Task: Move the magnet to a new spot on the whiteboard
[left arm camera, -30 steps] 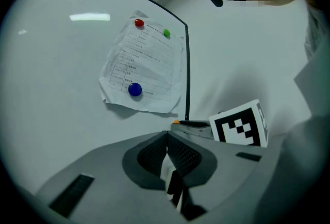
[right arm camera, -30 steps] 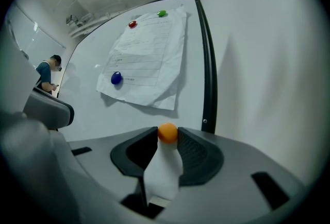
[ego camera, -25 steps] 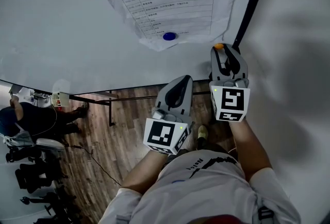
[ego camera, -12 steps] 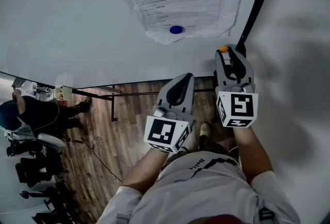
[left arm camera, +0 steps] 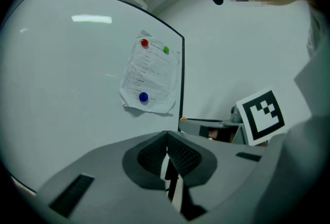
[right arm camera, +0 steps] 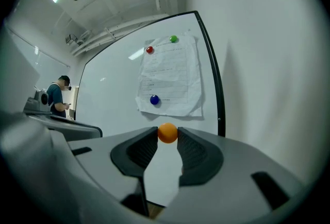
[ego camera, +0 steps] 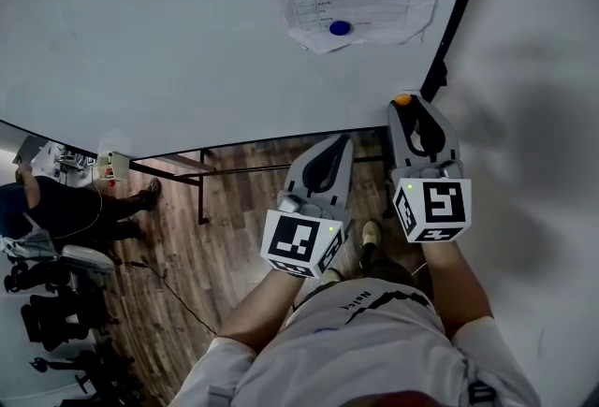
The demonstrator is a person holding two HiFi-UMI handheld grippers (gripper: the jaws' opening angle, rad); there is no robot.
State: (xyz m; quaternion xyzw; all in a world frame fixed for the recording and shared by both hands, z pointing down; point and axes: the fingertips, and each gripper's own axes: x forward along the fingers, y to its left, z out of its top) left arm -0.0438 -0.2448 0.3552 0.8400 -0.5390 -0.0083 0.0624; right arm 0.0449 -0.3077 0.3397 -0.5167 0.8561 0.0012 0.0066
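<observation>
My right gripper point(right arm camera: 167, 134) is shut on a small orange magnet point(right arm camera: 167, 133), pinched at the fingertips; the magnet point(ego camera: 402, 100) shows at its tip in the head view, off the whiteboard point(ego camera: 168, 40) near its black right edge. A sheet of paper point(right arm camera: 170, 76) is pinned to the board by a red magnet point(right arm camera: 149, 50), a green magnet point(right arm camera: 173, 39) and a blue magnet point(right arm camera: 154, 99). My left gripper point(ego camera: 329, 145) is shut with nothing in it, low beside the right gripper point(ego camera: 404, 102). It points at the board point(left arm camera: 77, 89) and the paper point(left arm camera: 149, 81).
The whiteboard's black frame point(ego camera: 459, 12) runs down beside a white wall point(ego camera: 533, 68). Below lies a wooden floor point(ego camera: 215, 246) with the board's stand point(ego camera: 201, 190). A person point(ego camera: 51, 213) stands at the far left near chairs point(ego camera: 56, 321).
The paper and blue magnet have slid up and right in the head view. Both grippers have dropped slightly lower relative to the board; the right one still holds the orange magnet.
</observation>
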